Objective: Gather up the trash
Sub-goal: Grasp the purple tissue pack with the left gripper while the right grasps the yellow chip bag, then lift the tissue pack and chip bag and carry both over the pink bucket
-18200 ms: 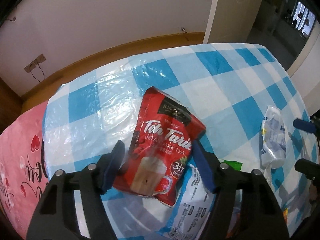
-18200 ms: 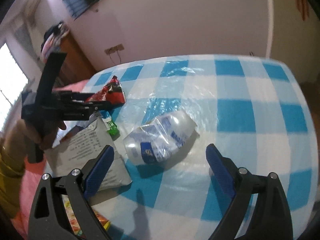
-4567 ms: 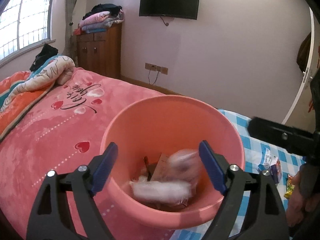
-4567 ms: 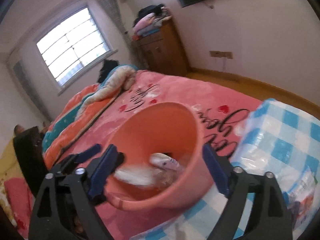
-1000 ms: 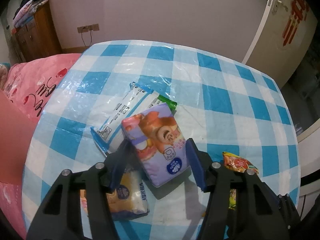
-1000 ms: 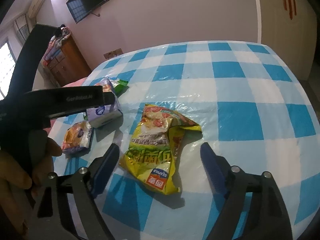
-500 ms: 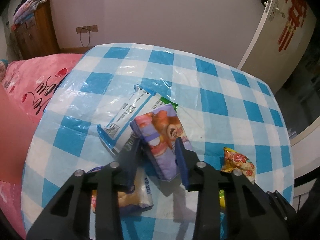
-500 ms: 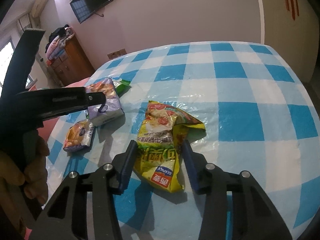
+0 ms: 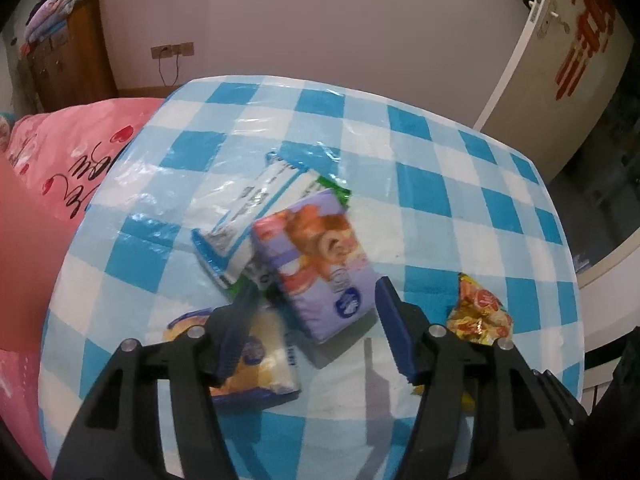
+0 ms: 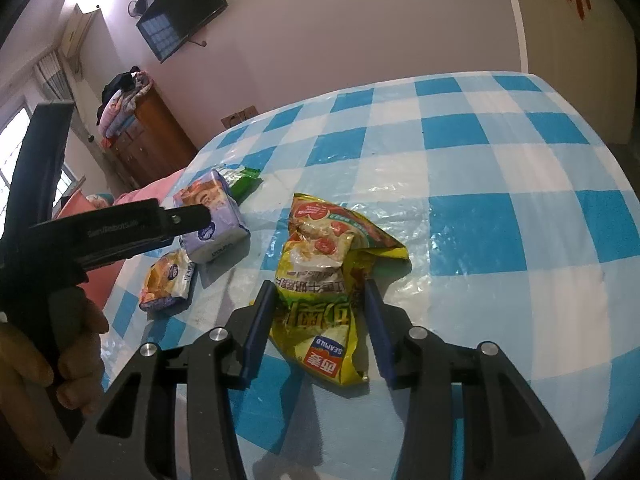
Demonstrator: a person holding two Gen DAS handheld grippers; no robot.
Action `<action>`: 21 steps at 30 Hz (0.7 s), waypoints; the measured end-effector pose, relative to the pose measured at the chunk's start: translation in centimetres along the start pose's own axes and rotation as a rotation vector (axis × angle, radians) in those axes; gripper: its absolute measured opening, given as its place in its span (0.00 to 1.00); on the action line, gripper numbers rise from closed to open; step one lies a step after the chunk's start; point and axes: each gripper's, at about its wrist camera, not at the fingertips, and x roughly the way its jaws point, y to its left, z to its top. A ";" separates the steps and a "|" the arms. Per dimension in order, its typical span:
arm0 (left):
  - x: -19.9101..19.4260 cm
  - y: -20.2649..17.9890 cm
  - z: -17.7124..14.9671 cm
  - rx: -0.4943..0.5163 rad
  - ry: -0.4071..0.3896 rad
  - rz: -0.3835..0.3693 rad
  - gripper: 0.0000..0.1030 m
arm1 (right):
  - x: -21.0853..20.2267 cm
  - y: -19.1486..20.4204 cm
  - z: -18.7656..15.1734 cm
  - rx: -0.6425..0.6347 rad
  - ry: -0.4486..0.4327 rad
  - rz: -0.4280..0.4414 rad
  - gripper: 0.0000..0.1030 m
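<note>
On the blue-checked table [image 9: 440, 184] lies a purple tissue pack [image 9: 316, 248] between the fingers of my left gripper [image 9: 316, 284]. Its jaws are opening and the pads stand clear of the pack's sides. From the right wrist view the same gripper [image 10: 202, 213] reaches over the pack [image 10: 216, 220]. My right gripper [image 10: 319, 286] is shut on a crumpled yellow snack bag [image 10: 316, 280], which still rests on the cloth. That bag's tip [image 9: 480, 312] shows at the right in the left wrist view.
An orange-and-white snack packet [image 9: 256, 352] lies under my left finger. A white-and-blue pouch [image 9: 248, 216] and a green wrapper [image 9: 336, 190] sit behind the tissue pack. A pink bedspread [image 9: 60, 168] borders the table's left side. A person's hand [image 10: 48, 360] holds the left gripper.
The left jaws squeezed the tissue pack half a second ago and have since spread wider off it. The right jaws closed from wide apart onto the yellow bag and stay there.
</note>
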 end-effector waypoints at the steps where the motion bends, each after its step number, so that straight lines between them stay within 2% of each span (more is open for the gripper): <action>1: 0.2 -0.3 0.1 -0.001 0.001 0.007 0.63 | 0.0 -0.1 0.0 0.003 0.000 0.004 0.44; 8: 2.4 -1.9 1.4 0.005 0.003 0.149 0.66 | -0.1 -0.3 0.0 0.010 -0.001 0.016 0.44; 11: 2.7 -2.0 1.6 0.000 -0.003 0.173 0.62 | -0.1 -0.3 0.0 0.012 0.000 0.022 0.44; 16: 2.5 -1.8 1.3 0.013 -0.008 0.177 0.59 | -0.2 -0.3 -0.1 0.013 -0.001 0.026 0.44; 21: 1.7 -0.8 0.7 -0.002 -0.010 0.133 0.58 | -0.2 -0.4 -0.1 0.014 -0.003 0.037 0.44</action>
